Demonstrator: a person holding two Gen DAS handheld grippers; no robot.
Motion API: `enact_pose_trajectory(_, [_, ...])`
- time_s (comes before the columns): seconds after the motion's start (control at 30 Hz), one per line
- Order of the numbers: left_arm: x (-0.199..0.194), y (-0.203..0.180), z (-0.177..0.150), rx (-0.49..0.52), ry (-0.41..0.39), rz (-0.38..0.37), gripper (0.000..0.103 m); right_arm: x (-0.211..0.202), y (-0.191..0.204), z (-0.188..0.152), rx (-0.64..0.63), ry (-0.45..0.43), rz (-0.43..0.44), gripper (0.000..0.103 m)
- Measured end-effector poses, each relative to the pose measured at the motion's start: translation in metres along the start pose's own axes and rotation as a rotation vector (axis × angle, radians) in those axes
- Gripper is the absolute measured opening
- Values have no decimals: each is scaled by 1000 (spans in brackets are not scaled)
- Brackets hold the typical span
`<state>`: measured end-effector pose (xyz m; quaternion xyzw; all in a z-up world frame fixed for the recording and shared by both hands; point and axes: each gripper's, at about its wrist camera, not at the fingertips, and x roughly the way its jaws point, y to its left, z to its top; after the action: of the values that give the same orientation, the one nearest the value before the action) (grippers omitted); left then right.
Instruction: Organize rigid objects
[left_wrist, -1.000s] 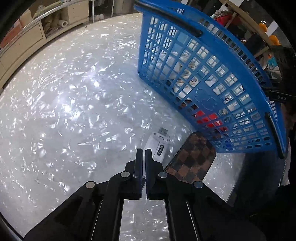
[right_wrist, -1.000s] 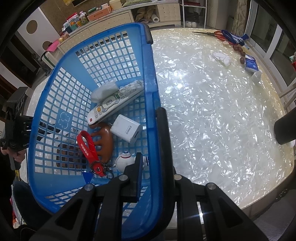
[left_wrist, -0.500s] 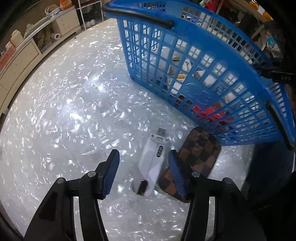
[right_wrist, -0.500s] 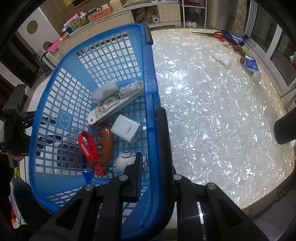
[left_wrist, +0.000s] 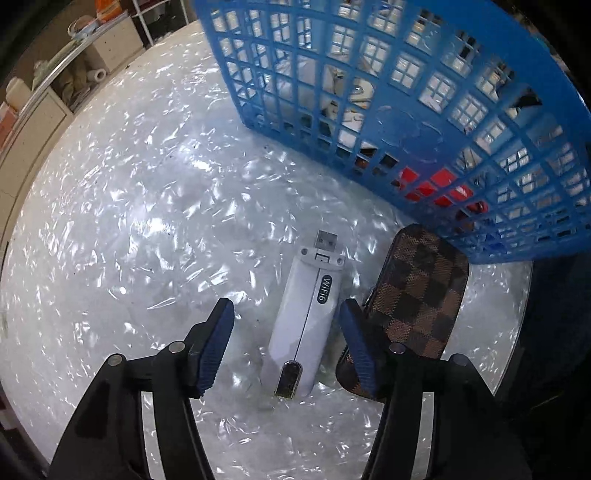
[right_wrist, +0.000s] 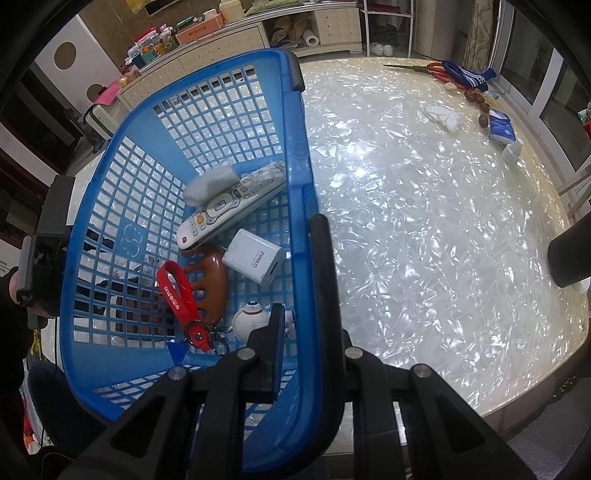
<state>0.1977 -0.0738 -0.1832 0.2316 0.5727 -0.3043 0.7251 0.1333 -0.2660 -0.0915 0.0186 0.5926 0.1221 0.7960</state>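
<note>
Table (left_wrist: 110, 229): one dongle (left_wrist: 306, 321), one basket (left_wrist: 424, 122).

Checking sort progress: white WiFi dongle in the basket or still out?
Out. The WiFi dongle lies flat on the table outside the blue basket, between the left gripper's just-opened jaws, pads not touching it.

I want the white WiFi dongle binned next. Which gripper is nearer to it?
Left. The left gripper has just been opening and straddles the white WiFi dongle, pads not yet touching. The right gripper is shut on the blue basket rim, away from it.
</note>
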Motion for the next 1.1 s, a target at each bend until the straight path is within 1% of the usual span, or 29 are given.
enact_pose_trajectory(0.07, [0, -5, -1, 7, -4, -9, 63, 0, 0, 0, 2, -1, 1, 15])
enact_pose_trajectory(0.1, [-1, -6, 0, 4, 6, -16, 59, 0, 0, 0, 2, -1, 1, 15])
enact_pose_trajectory(0.13, [-2, -5, -1, 2, 4, -22, 53, 0, 0, 0, 3, -1, 1, 15])
enact_pose_trajectory(0.17, [-1, -1, -5, -4, -1, -36, 41, 0, 0, 0, 4, -2, 1, 15])
enact_pose_trajectory(0.2, [-3, -2, -7, -8, -3, -56, 34, 0, 0, 0, 5, -2, 0, 15])
enact_pose_trajectory(0.27, [-6, -6, -11, -6, -10, -84, 34, 1, 0, 0, 5, -3, -1, 15])
enact_pose_trajectory(0.33, [-8, -11, -15, -15, -31, -72, 34, 1, 0, 0, 8, -5, 2, 15])
enact_pose_trajectory(0.43, [-10, -14, -21, -35, -44, -86, 34, 0, 0, 0, 7, -3, 0, 15])
enact_pose_trajectory(0.5, [-14, -13, -27, -45, -48, -77, 34, 0, 0, 0, 3, -2, -1, 15])
enact_pose_trajectory(0.63, [-31, -10, -33, -41, -74, -61, 34, 0, -1, 1, 5, -1, 2, 15])
enact_pose_trajectory(0.8, [-59, -8, -30, -39, -116, -54, 34, 1, -1, 1, -3, 0, -5, 15])
enact_pose_trajectory(0.97, [-92, -13, -16, -12, -172, -37, 34, -1, -2, 1, -3, -1, -17, 13])
enact_pose_trajectory(1.1, [-122, -18, -7, 24, -220, -2, 34, -4, -2, 1, -7, -6, -24, 13])
